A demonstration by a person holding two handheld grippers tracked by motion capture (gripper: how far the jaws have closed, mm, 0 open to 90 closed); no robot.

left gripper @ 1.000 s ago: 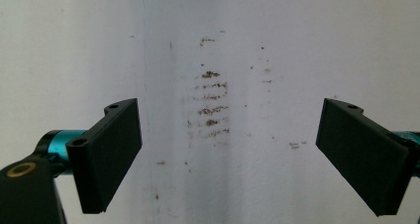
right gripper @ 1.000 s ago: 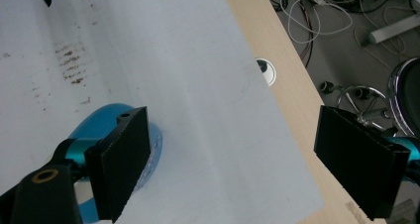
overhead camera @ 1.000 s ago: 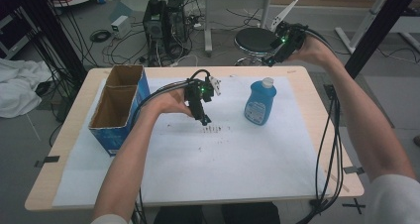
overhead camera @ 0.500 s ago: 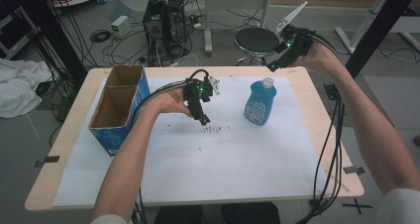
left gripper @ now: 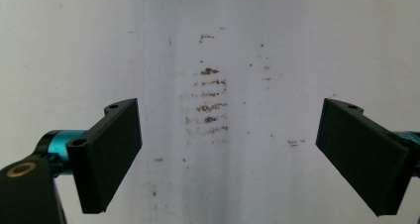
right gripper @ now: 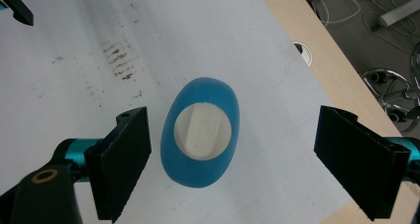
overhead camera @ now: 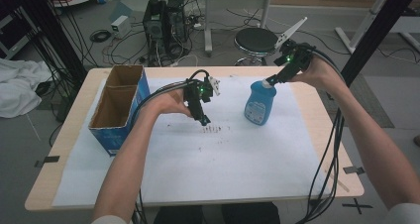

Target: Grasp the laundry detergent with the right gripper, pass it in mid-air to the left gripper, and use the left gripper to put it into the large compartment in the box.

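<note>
A blue bottle [overhead camera: 259,104] with a white cap stands upright on the white paper [overhead camera: 223,164], right of centre. My right gripper [overhead camera: 274,79] hovers just above its cap, pointing down. In the right gripper view the bottle [right gripper: 200,132] lies below and between the jaws, nearer the left one, and the right gripper [right gripper: 235,120] is open and apart from it. My left gripper [overhead camera: 204,120] points down at the paper mid-table, just above brown smudges [overhead camera: 213,129]. In its own view the left gripper [left gripper: 230,110] is open and holds nothing, with the smudges [left gripper: 210,105] beneath.
An open blue cardboard box [overhead camera: 119,107] stands at the table's left side. Behind the far edge are a black stool [overhead camera: 257,38] and computer towers [overhead camera: 166,18] on the floor. Cables trail from both grippers over the table's near edge.
My right hand has moved left and slightly down from beyond the far right corner to just over the bottle's cap. The left hand and the bottle have stayed put.
</note>
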